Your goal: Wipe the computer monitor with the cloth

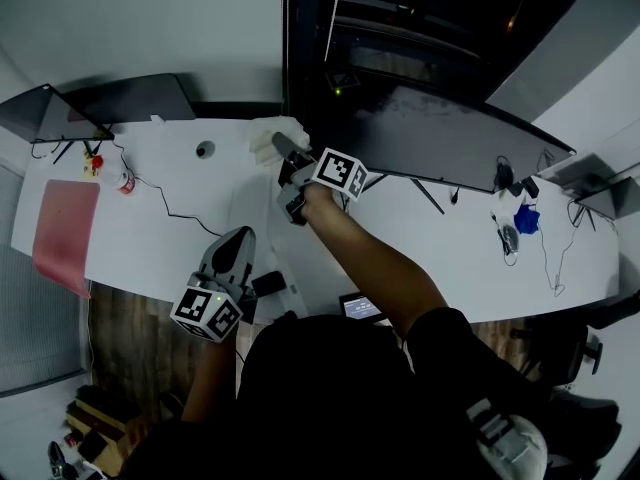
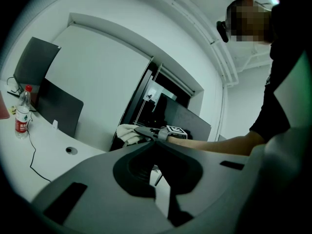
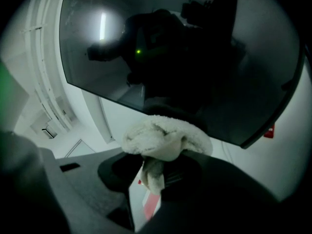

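White fluffy terry cloth [image 3: 163, 138] is bunched and pinched tight between the fingers of the right gripper [image 3: 155, 172]. It sits at the left end of the wide dark computer monitor [image 3: 195, 57]; whether it touches the glass is unclear. The glass shows faint smears, so wiping looks barely begun, with most of the screen left to do. The left gripper [image 2: 155, 147] hangs low by the white counter [image 1: 170, 238], fingers together and empty. The red label on the plastic bottle [image 2: 22, 112] is too small to read.

White desk [image 1: 185, 243] with bottle [image 2: 21, 113], red mat [image 1: 65, 233]
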